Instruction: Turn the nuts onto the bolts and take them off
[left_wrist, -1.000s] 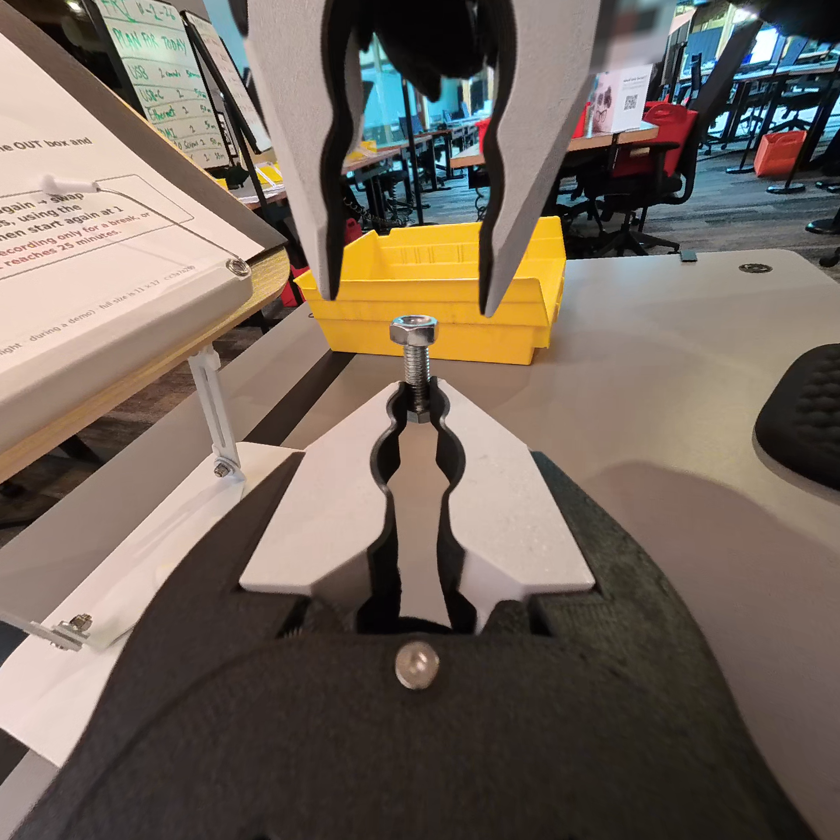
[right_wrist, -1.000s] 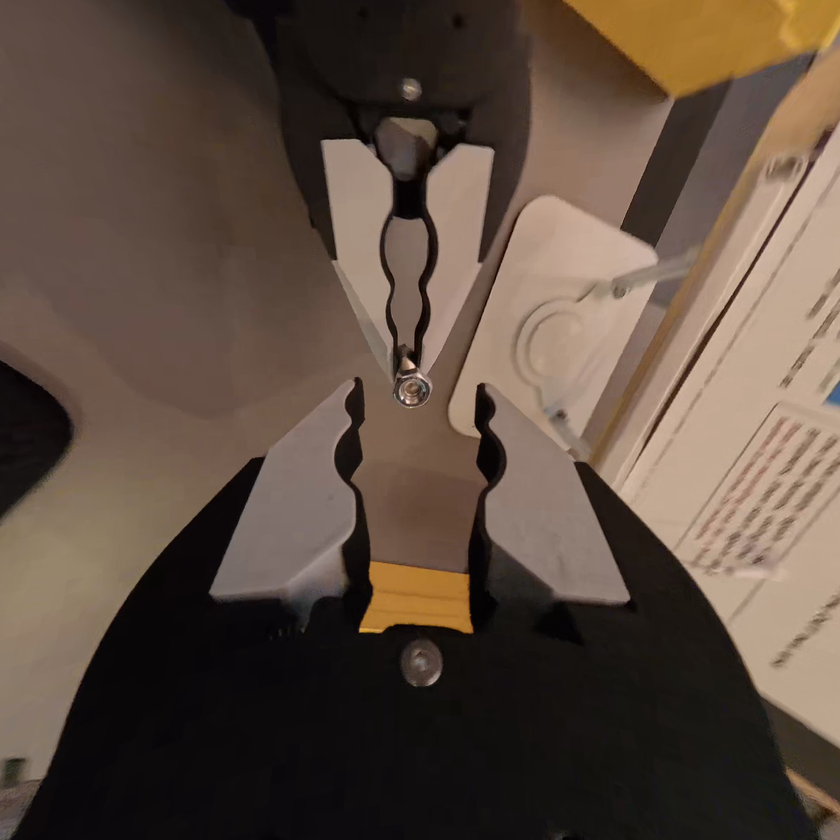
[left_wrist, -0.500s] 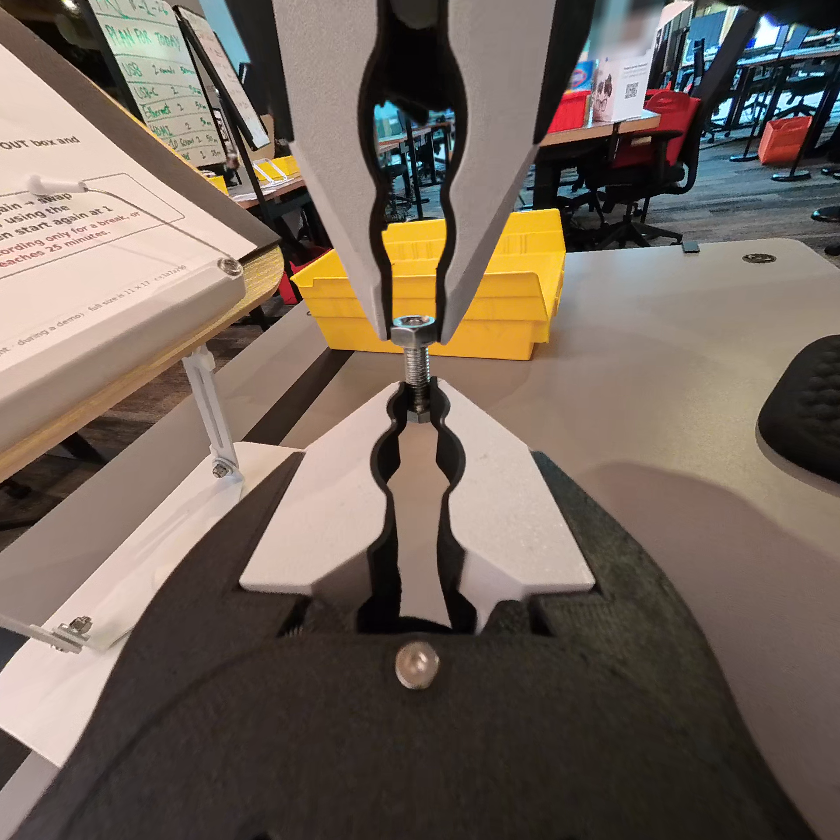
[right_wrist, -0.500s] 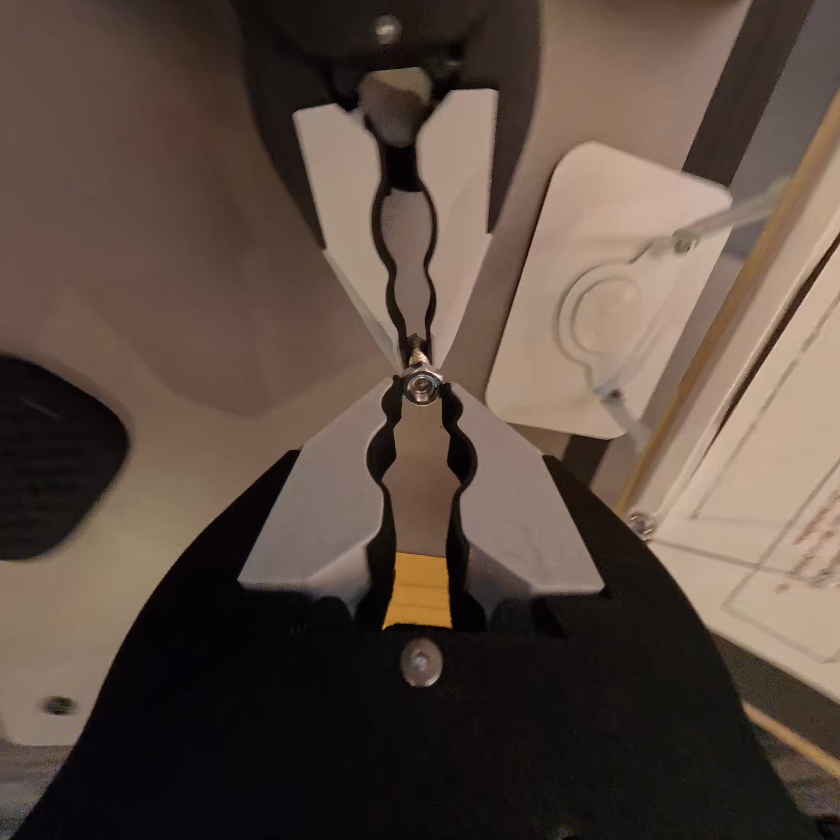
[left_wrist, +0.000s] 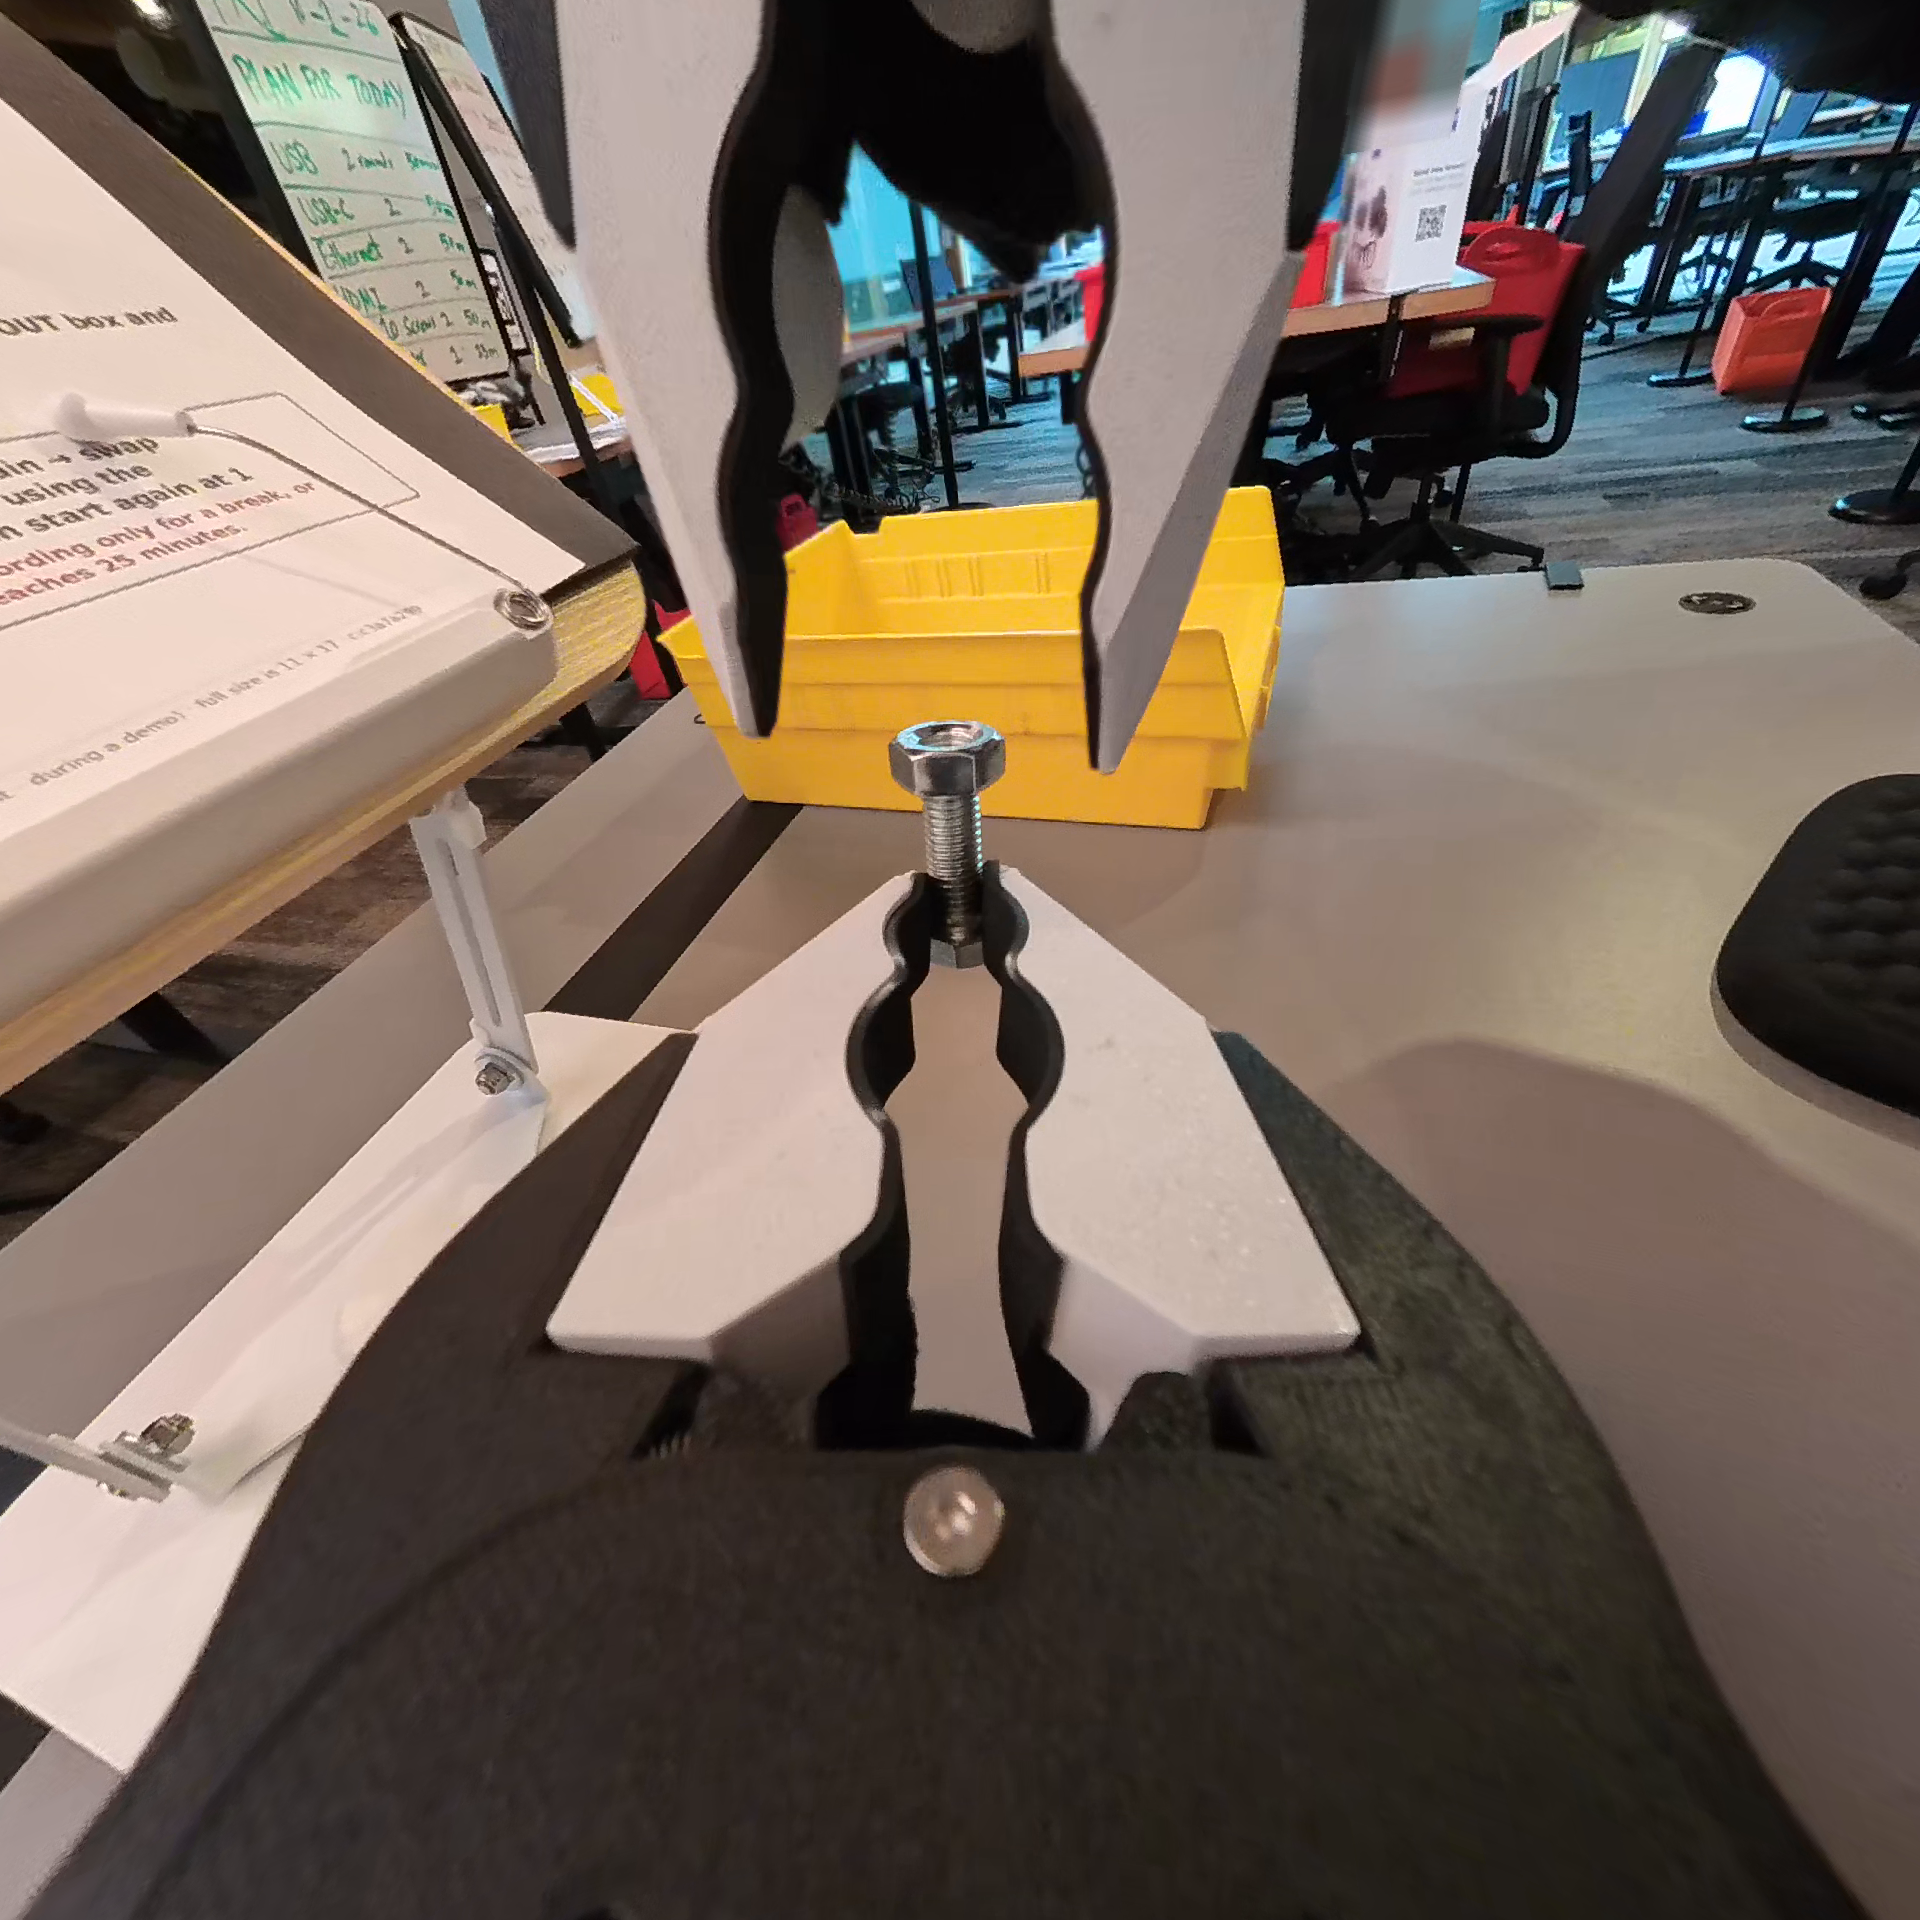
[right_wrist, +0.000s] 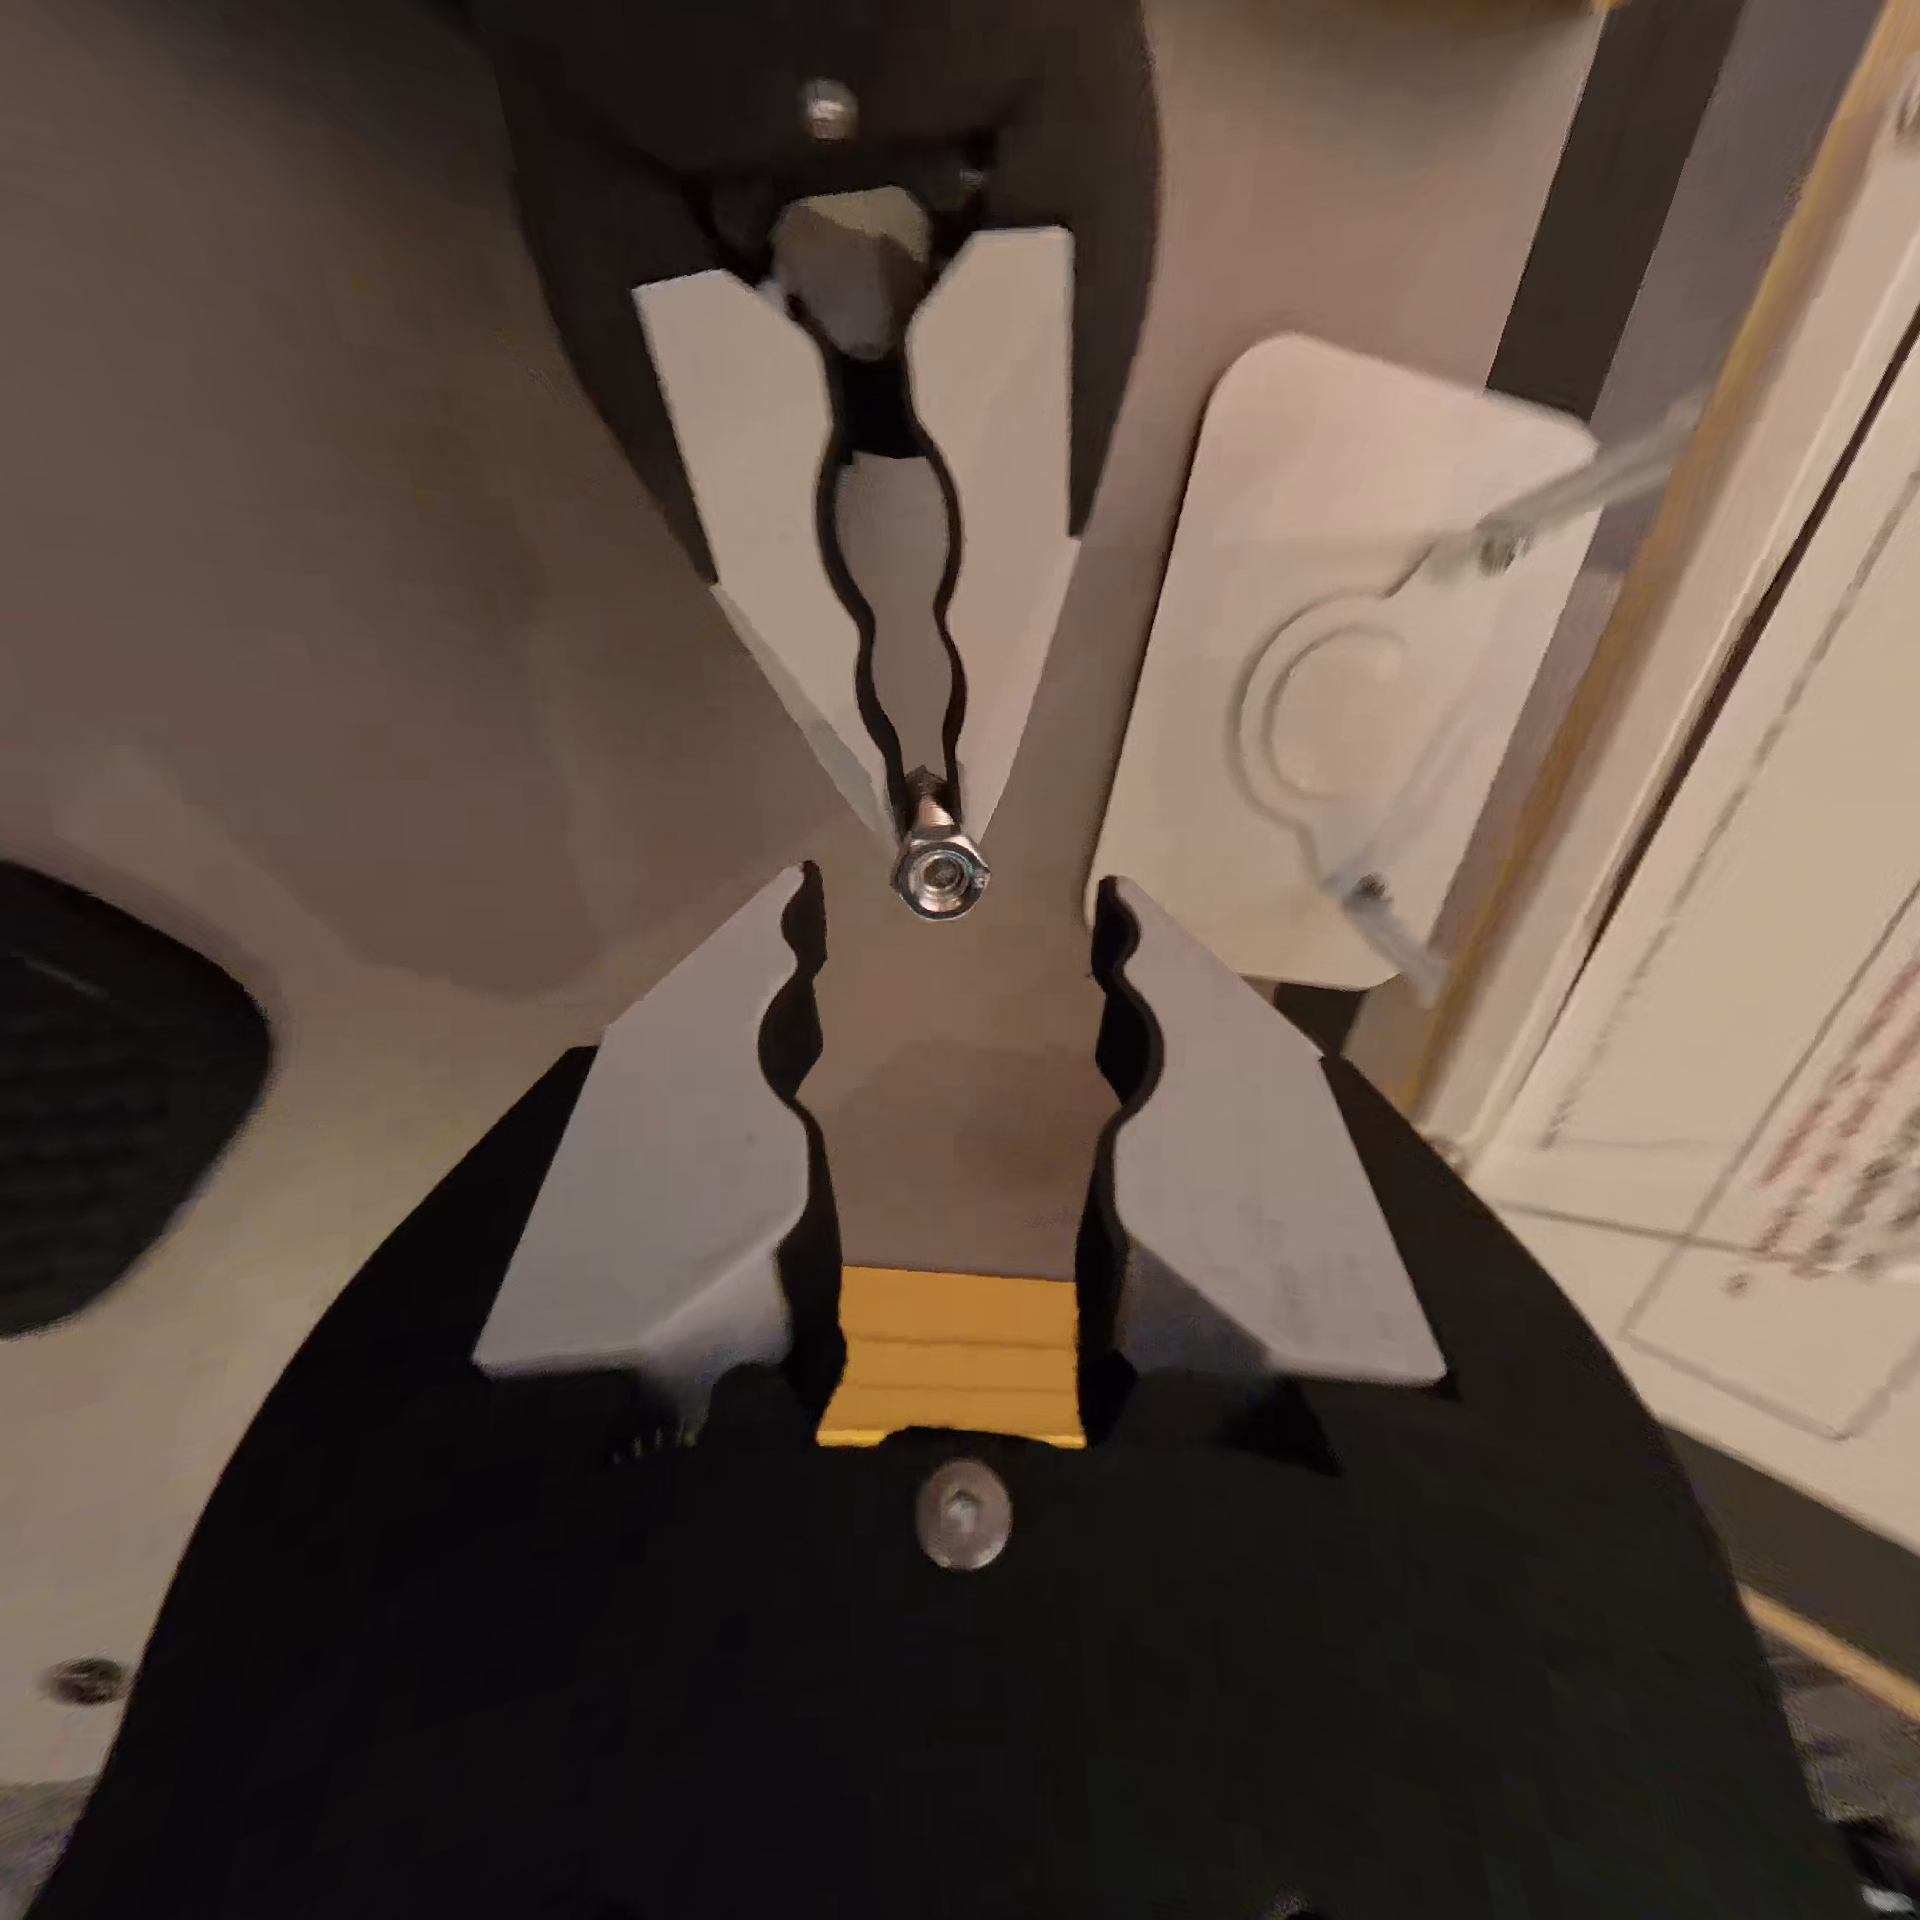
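Nut sits at the very top of the bolt, at the free end of the thread, with bare thread showing between it and the left gripper. The bolt stands upright, its lower end and hexagonal head clamped between the left gripper's white fingers in the foremost notch. Left gripper: closed on the bolt, held level and low over the grey table, pointing towards the yellow bin.

Right gripper: fingers spread apart, nothing held. In the left wrist view it hangs point-down directly above the bolt, its two tips flanking the nut on either side without touching it. The right wrist view confirms this, looking straight down the bolt axis onto the nut, which lies just ahead of and between the parted fingertips.

Judgement on step: the nut is engaged by only a few threads, so this is either the start of running it on or the last of taking it off; the frames alone do not settle which. The right gripper appears to be between grips, positioned for a fresh hold.

Next move calls for: lowering the right gripper slightly, closing squarely on opposite flats of the nut, then rotating about the bolt axis while the left gripper keeps the bolt vertical. Risk: an off-centre grip may tilt the bolt or cross the thread.

Adjacent items noted: tilted document stand to the left, black textured pad to the right.
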